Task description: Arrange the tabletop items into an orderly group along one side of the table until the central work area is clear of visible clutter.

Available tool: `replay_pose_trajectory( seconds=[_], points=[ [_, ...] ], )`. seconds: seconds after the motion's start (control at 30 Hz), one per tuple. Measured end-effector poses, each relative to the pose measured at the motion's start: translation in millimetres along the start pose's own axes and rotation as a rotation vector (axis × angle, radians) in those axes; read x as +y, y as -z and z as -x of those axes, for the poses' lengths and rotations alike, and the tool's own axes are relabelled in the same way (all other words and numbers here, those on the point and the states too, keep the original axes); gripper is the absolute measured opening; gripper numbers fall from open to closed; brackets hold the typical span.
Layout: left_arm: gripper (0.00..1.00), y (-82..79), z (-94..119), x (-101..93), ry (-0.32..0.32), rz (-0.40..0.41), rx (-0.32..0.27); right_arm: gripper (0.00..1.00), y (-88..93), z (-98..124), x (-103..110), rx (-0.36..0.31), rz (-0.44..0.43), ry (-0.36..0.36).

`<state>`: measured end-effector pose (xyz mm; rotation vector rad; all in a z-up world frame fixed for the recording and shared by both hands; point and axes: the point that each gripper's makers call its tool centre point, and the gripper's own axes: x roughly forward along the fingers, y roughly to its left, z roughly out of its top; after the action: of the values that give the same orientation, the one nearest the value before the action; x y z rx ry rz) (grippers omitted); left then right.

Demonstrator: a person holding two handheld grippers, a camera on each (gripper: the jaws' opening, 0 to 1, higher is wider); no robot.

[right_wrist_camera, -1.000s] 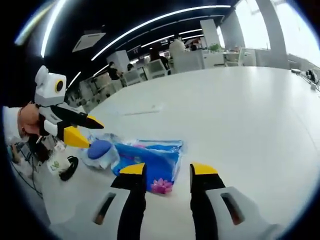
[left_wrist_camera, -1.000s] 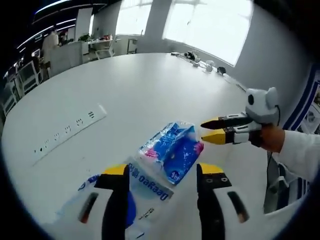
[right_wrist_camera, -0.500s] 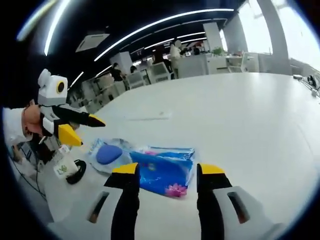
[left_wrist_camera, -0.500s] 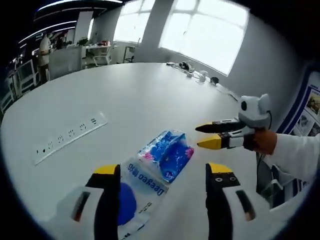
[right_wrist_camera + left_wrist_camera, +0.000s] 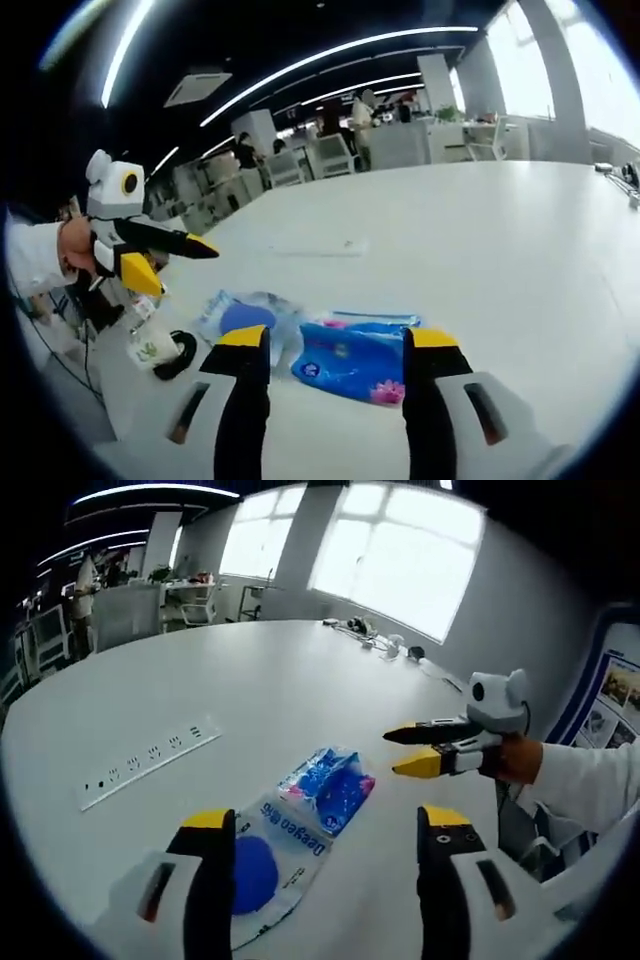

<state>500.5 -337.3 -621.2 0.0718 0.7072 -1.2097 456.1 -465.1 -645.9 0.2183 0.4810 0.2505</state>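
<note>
Left gripper view: the left gripper (image 5: 325,825) has its jaws spread wide and holding nothing. Just ahead of and between the jaws lies a clear packet with a blue round piece inside (image 5: 262,872), its near end by the left jaw. Touching its far end is a blue and pink tissue pack (image 5: 328,788), a little beyond the jaw tips. Right of that, well apart from the jaws, the right gripper (image 5: 400,752) hovers over the worktop (image 5: 280,690) with its jaws a little apart, empty. Left and farther off lies a white power strip (image 5: 150,762); at the far edge sits a small cluster of cables and gadgets (image 5: 372,633), too small to make out.

In the right gripper view, the tissue pack (image 5: 352,358) lies between the spread jaws, with the clear packet (image 5: 245,316) beyond the left jaw.

The likely trouble is the wrappers: both look thin and slippery, so a shallow pinch could catch only film and let the pack swing or drop. The two packs touch, so dragging one may skew the other. The grippers also point towards each other and could collide.
</note>
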Motion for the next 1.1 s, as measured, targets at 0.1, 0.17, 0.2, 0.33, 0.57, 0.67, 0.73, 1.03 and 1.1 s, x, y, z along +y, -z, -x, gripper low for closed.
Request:
replay_pose_trajectory(
  seconds=[0.1,0.17,0.2,0.33,0.57,0.67,0.73,1.03,1.1],
  points=[
    [0.78,0.5,11,5.7,-0.012,0.014,-0.013,0.54,-4.5,2,8,-0.008,0.008,-0.008],
    [0.79,1.2,20,8.5,-0.016,0.024,-0.02,0.54,-6.9,2,14,-0.012,0.012,-0.016],
    [0.79,1.2,25,9.9,-0.017,0.029,-0.028,0.55,-7.8,3,17,-0.013,0.014,-0.02],
    [0.81,2.4,43,15.0,-0.03,0.039,-0.043,0.57,-9.7,3,29,-0.011,0.026,-0.033],
    [0.83,5.3,77,21.5,-0.047,0.047,-0.071,0.59,-13.3,5,47,-0.015,0.037,-0.048],
    [0.83,10.3,90,23.6,-0.054,0.043,-0.071,0.61,-14.6,5,57,-0.012,0.046,-0.057],
    [0.83,13.6,99,24.2,-0.055,0.045,-0.074,0.62,-16.1,6,64,-0.011,0.049,-0.068],
    [0.84,29.7,140,32.4,-0.073,0.067,-0.103,0.63,-22.2,2,102,-0.011,0.077,-0.115],
    [0.84,32.8,147,32.3,-0.073,0.071,-0.11,0.63,-22.3,0,112,-0.01,0.084,-0.129]
  ],
)
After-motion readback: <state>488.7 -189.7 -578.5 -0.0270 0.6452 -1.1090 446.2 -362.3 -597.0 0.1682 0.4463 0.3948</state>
